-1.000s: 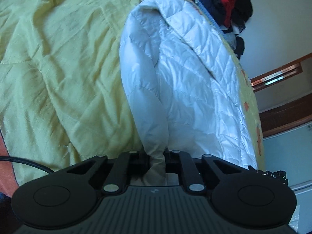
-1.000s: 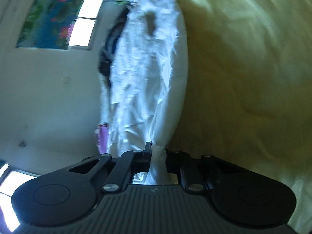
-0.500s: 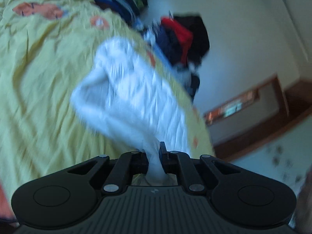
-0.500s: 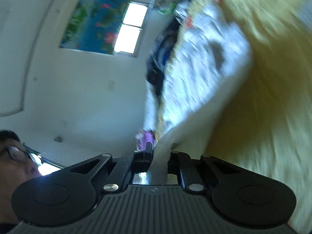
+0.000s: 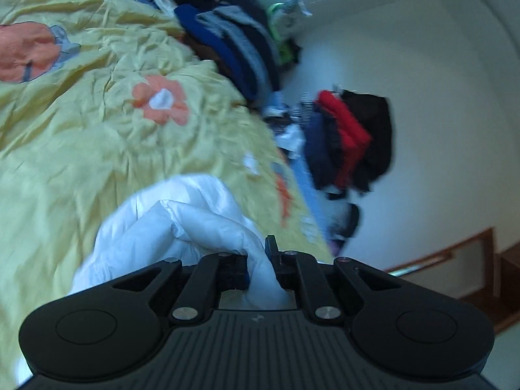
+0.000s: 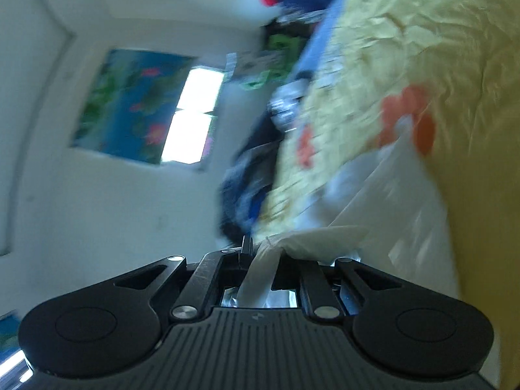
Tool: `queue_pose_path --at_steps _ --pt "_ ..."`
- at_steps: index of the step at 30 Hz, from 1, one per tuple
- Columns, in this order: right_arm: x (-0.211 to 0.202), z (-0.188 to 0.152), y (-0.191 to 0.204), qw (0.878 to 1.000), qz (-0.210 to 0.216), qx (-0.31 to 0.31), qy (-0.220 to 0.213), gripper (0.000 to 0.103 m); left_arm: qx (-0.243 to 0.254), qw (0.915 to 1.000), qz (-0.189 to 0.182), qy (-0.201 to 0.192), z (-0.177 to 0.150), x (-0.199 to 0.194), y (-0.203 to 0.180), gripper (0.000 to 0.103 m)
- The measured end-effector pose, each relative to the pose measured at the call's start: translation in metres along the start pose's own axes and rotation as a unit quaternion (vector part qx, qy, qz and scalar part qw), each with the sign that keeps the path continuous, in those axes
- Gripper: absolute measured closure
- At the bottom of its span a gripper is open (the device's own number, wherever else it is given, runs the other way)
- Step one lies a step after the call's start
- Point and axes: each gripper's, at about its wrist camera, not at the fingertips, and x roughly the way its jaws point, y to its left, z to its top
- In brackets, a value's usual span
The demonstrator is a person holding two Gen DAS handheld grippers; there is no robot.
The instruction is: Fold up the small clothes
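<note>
white puffy jacket (image 5: 182,224) quilted, bunched over crinkled yellow bedspread (image 5: 81,123).

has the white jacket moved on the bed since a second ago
Yes. The white jacket, then stretched out long across the yellow bedspread, is now bunched close to the left gripper, folded back toward the camera, baring the bedspread's orange flower.

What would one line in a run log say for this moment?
step: folding white puffy jacket | left hand-held gripper: shut on jacket | right hand-held gripper: shut on jacket | surface: yellow floral bedspread | background: clothes pile
</note>
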Motion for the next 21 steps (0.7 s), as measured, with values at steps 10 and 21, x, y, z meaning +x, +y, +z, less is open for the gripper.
queue_pose_path --at_steps 10,21 --pt "0.054 0.015 -0.081 0.991 0.009 0.133 -0.002 0.049 -0.072 0.9955 0.014 0.060 0.011 0.063 0.051 0.078" --pt "0.022 0.022 0.006 0.994 -0.016 -0.054 -0.093 0.024 0.044 0.9844 0.017 -0.170 0.012 -0.047 -0.029 0.000"
